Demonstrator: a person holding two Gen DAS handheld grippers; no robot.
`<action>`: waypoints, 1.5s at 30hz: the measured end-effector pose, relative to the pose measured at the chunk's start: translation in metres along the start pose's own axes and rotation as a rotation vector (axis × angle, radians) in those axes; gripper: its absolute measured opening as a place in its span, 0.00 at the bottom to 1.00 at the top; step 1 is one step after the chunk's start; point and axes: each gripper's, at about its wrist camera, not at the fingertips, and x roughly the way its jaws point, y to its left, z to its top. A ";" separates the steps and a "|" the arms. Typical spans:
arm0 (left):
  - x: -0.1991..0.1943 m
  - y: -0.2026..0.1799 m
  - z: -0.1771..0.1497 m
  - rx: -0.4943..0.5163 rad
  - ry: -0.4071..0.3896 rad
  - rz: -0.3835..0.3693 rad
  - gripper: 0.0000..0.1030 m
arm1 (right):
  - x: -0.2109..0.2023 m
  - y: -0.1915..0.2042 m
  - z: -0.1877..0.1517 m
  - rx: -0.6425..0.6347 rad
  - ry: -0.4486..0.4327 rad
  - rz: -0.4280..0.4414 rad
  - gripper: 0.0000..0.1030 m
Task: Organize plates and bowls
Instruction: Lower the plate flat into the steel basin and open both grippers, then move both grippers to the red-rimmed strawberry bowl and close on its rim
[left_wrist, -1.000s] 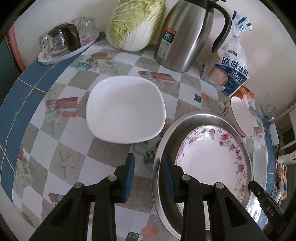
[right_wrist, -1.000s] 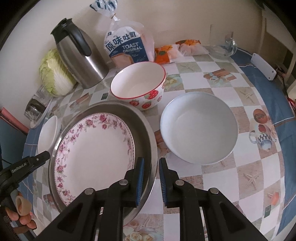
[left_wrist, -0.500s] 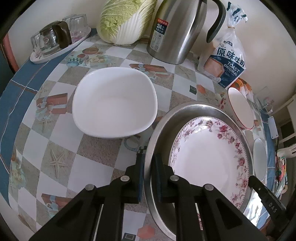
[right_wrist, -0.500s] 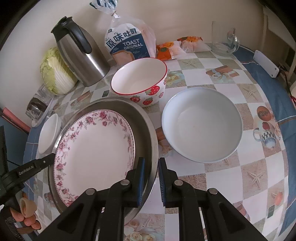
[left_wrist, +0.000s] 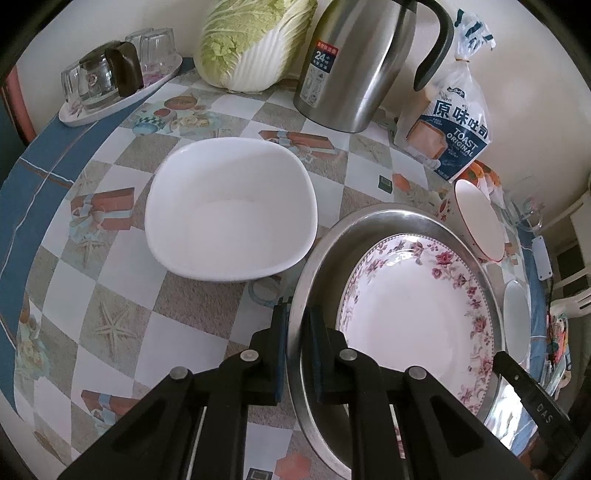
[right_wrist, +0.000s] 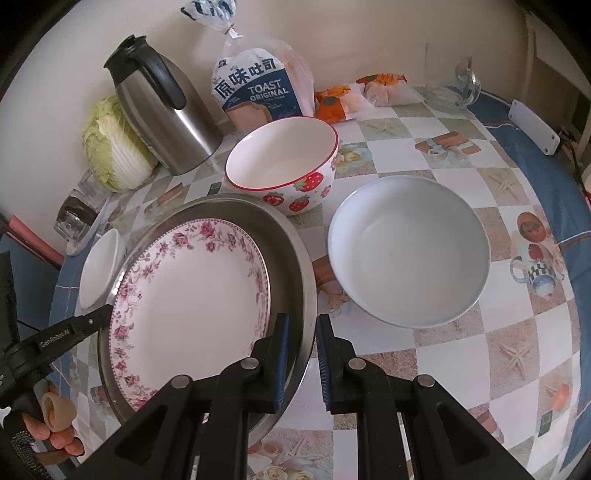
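Left gripper (left_wrist: 295, 328) clamped on left rim of round steel basin (left_wrist: 402, 218) carrying flowered white plate (left_wrist: 413, 310), near table's front edge. Right gripper (right_wrist: 301, 354) pinching right rim. Risk: uneven lift, plate sliding, striking strawberry bowl (right_wrist: 284, 170) close behind.

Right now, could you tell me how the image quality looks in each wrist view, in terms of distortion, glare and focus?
Left wrist view: heavy fisheye bending with a dark vignette at the corners; bright highlights on the steel kettle and a glare patch on the metal basin rim at lower right. Right wrist view: the same barrel distortion; soft, even light, sharp centre; the glasses at the left edge look blurred.
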 end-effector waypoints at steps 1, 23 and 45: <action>-0.002 0.000 0.001 0.003 -0.002 0.004 0.12 | 0.000 -0.002 0.000 0.012 0.001 0.010 0.15; -0.024 -0.016 0.006 0.084 -0.041 0.093 0.72 | -0.020 0.012 0.007 -0.042 -0.072 -0.021 0.62; -0.027 -0.054 0.055 0.199 -0.074 0.104 0.82 | -0.012 0.007 0.031 -0.069 -0.090 -0.081 0.86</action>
